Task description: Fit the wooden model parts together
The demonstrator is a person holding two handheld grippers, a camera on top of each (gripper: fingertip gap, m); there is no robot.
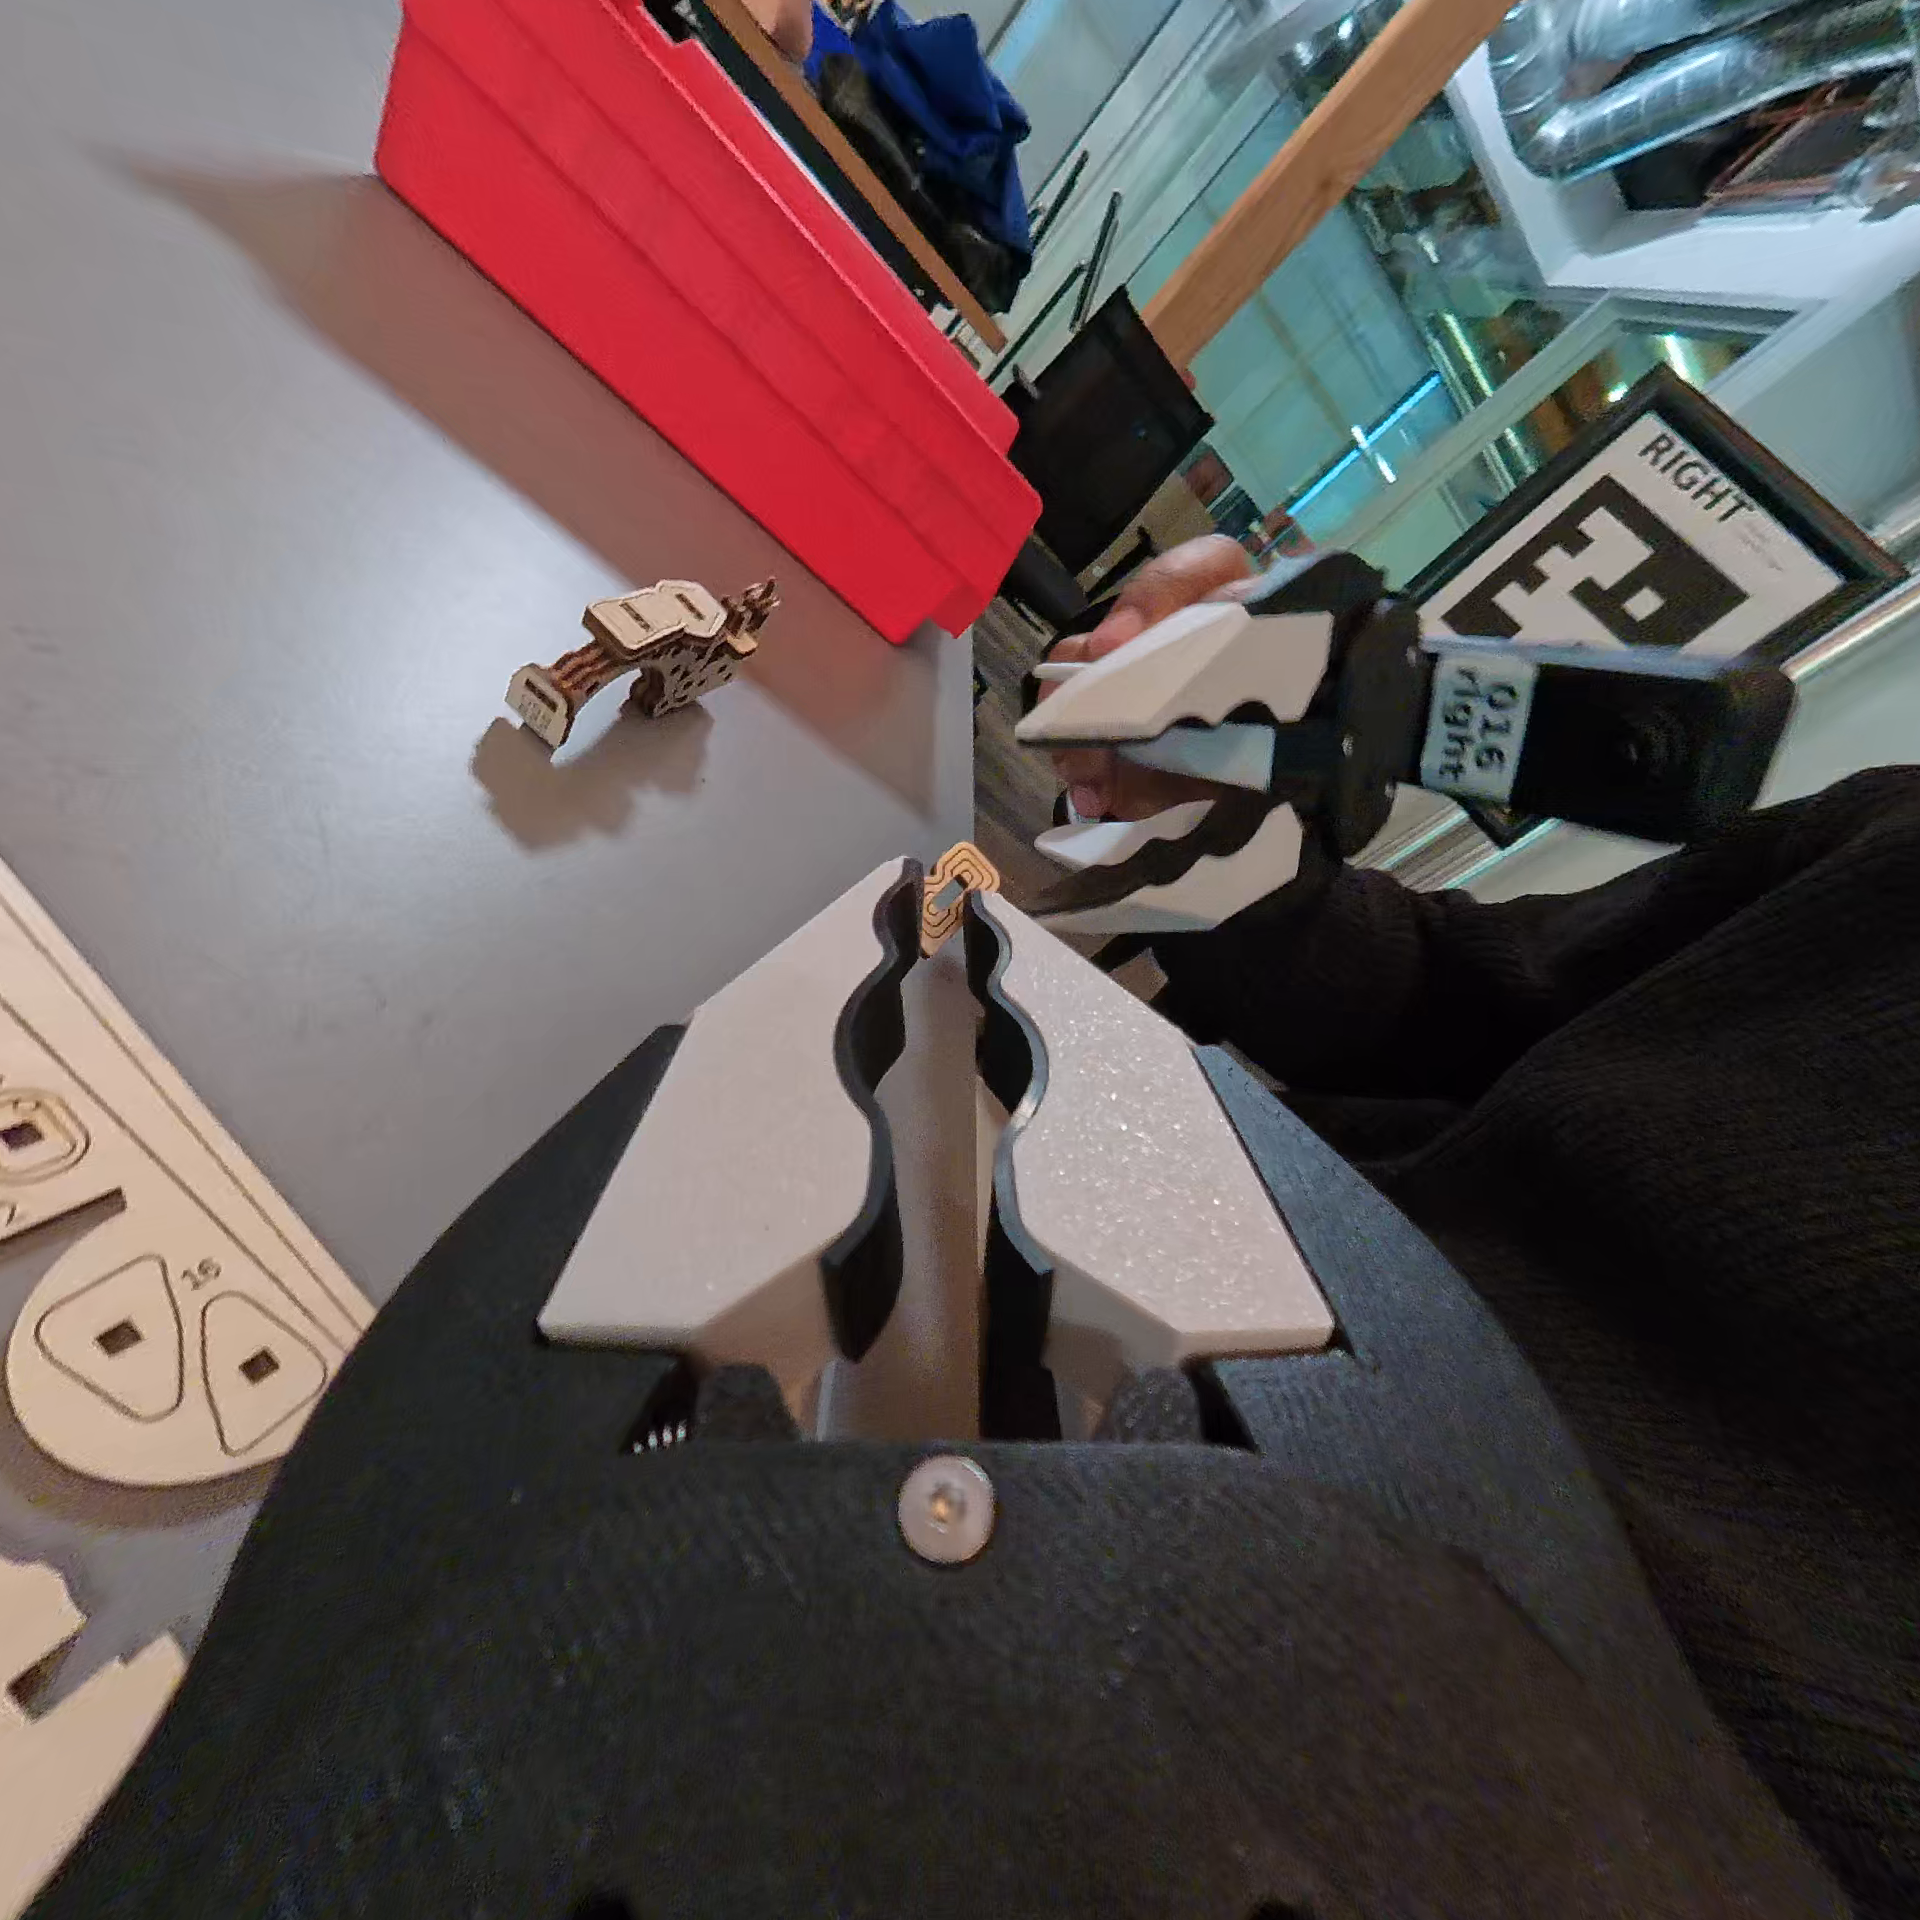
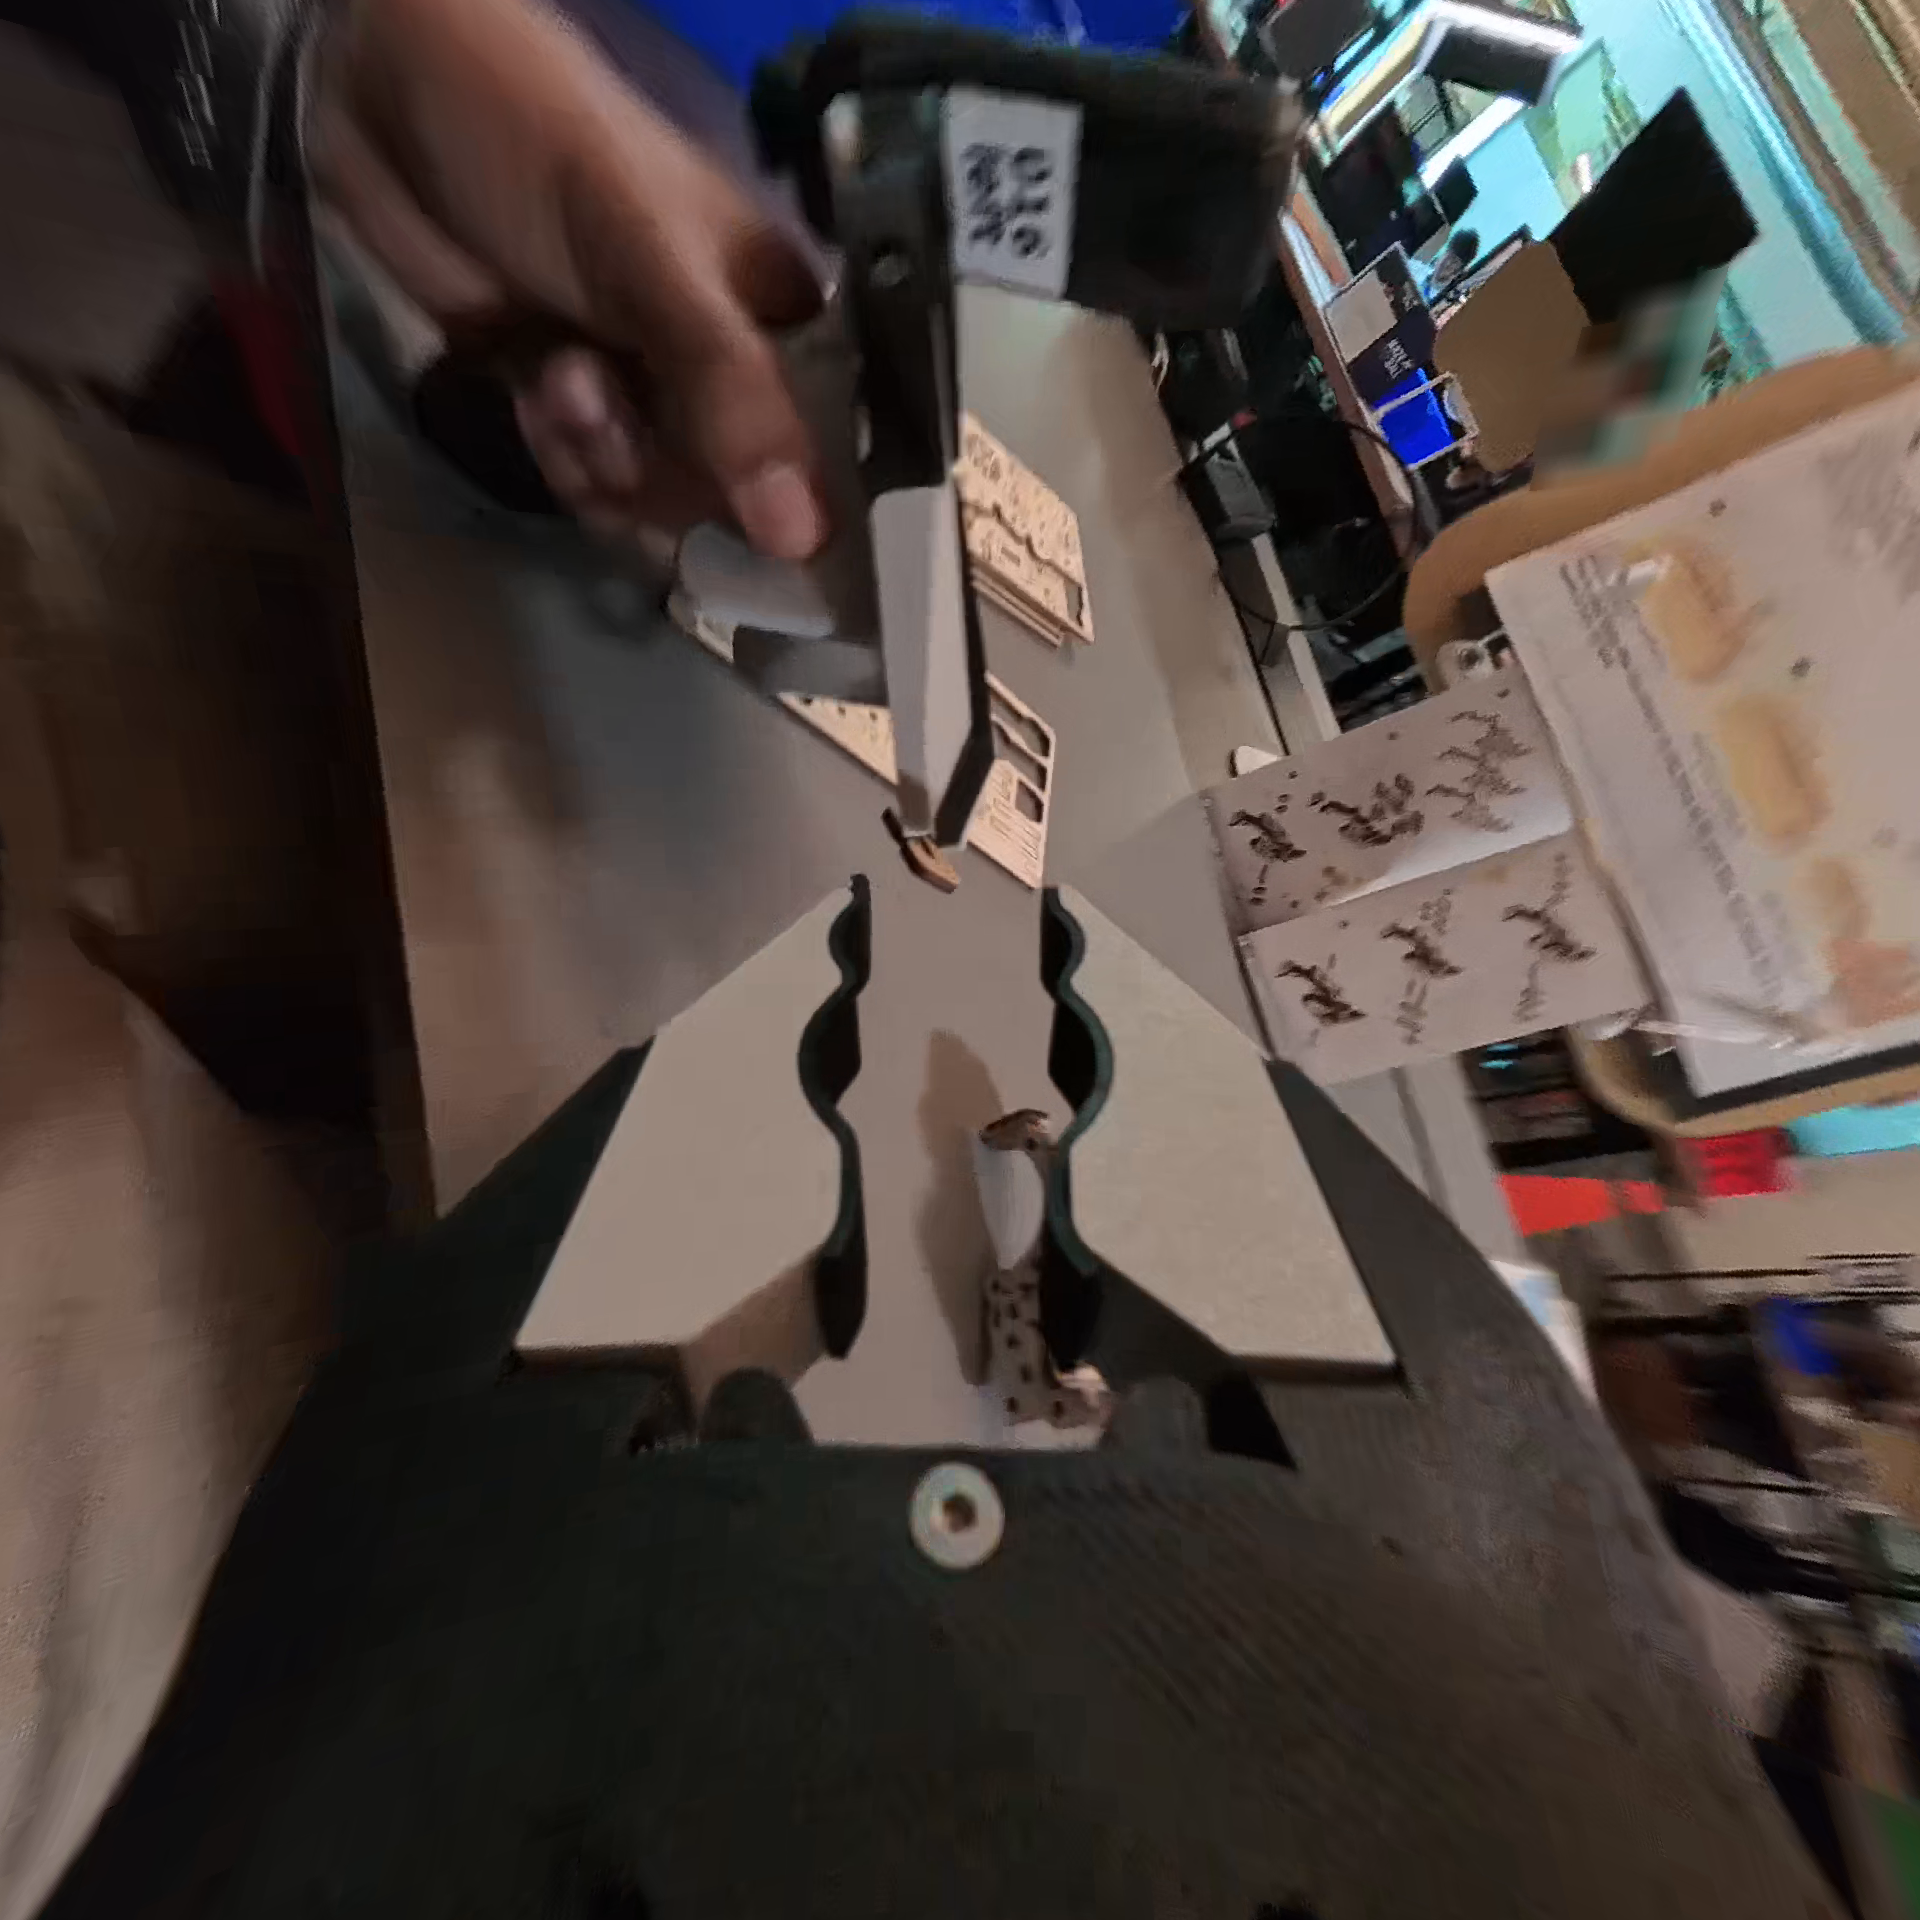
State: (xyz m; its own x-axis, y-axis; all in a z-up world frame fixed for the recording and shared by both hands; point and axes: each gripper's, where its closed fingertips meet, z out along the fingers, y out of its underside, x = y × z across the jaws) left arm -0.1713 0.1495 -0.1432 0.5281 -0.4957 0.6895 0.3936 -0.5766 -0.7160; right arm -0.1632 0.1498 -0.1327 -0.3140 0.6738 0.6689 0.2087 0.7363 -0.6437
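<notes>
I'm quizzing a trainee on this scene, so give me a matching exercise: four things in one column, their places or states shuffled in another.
Things:
1. small wooden piece
2. half-built wooden model
3. red bin
4. right hand-held gripper

States:
A. open, holding nothing
B. standing alone on the grey table
C. pinched at the left hand-held gripper tips
D. at the table's far edge

Pairs: 1-C, 2-B, 3-D, 4-A
</notes>
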